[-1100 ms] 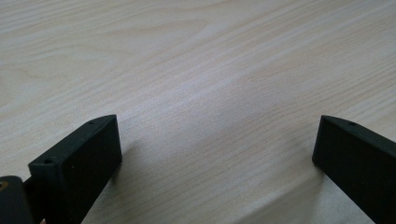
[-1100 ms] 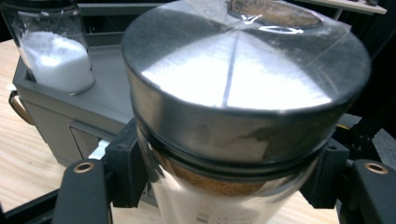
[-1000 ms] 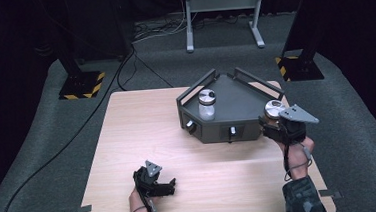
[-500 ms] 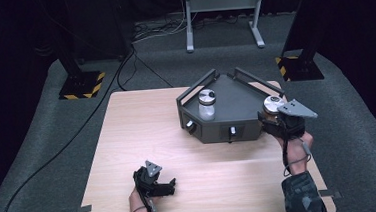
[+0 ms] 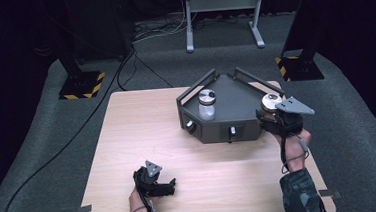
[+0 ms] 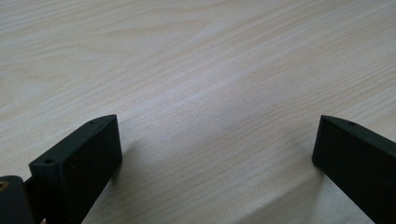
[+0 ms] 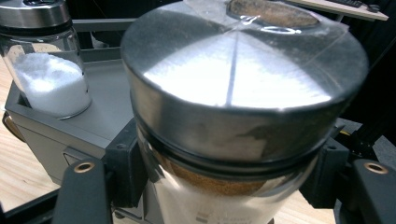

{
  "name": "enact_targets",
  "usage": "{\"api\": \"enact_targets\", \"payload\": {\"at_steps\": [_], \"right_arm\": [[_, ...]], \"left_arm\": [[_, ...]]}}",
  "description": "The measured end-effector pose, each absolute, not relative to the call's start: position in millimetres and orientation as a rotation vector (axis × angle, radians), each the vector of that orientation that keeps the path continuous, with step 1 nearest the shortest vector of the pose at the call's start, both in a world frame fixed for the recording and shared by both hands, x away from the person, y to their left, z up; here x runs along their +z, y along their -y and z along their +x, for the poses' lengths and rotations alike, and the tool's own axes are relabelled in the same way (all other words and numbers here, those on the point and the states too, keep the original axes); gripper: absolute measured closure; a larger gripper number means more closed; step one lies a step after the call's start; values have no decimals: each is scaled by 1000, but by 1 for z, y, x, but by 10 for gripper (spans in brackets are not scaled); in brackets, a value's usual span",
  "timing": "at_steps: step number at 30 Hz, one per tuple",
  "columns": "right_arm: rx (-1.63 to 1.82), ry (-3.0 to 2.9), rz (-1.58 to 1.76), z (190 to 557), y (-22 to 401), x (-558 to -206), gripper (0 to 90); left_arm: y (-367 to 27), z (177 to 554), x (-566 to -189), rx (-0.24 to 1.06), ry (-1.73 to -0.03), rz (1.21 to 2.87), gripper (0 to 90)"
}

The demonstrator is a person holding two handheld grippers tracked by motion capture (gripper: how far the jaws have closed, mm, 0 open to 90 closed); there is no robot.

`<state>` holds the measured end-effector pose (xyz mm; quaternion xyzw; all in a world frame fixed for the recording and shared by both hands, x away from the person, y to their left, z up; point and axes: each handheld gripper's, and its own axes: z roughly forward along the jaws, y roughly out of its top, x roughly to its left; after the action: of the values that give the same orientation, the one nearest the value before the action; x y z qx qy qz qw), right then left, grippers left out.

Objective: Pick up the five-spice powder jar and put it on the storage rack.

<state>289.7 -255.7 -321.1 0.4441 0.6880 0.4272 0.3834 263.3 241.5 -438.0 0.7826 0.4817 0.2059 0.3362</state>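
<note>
Left gripper (image 5: pixel 169 186): rests low on the wooden table (image 5: pixel 128 140) near its front edge, jaws spread wide with bare wood between them.
Right gripper (image 5: pixel 272 116): clamped around a jar (image 5: pixel 270 102), held beside the grey tray's (image 5: pixel 235 100) right corner.
Count: two grippers, two jars, one tray, one table.
Held jar: clear glass, brushed metal lid, brown powder under the lid, white contents and a label lower down.
Second jar (image 5: pixel 207 103): stands upright inside the tray at its left, holding white grains.
Edges: the tray sits at the table's far right.
Open room: the table's left half and front middle are bare wood.
</note>
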Motion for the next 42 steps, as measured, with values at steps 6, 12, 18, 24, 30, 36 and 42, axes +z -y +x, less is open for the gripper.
{"api": "enact_targets", "payload": {"at_steps": [6,12,18,24,30,36,42], "right_arm": [[1076,-1763,1131,295,251,-321,300],[1071,-1765,1139,301,250,-320,300],[1068,-1769,1152,307,251,-320,300],[1067,-1769,1164,313,252,-320,301],[1074,-1766,1174,319,253,-319,301],[1077,-1766,1178,324,252,-317,301],[1077,-1759,1183,329,251,-315,301]], "left_arm": [[-242,263,-438,537,-1256,2041,13],[-242,263,-438,536,-1256,2041,13],[-241,263,-438,537,-1255,2041,13],[-242,263,-438,537,-1255,2041,13],[-242,263,-438,536,-1255,2041,13],[-242,263,-438,536,-1255,2041,13],[-242,263,-438,536,-1255,2041,13]]}}
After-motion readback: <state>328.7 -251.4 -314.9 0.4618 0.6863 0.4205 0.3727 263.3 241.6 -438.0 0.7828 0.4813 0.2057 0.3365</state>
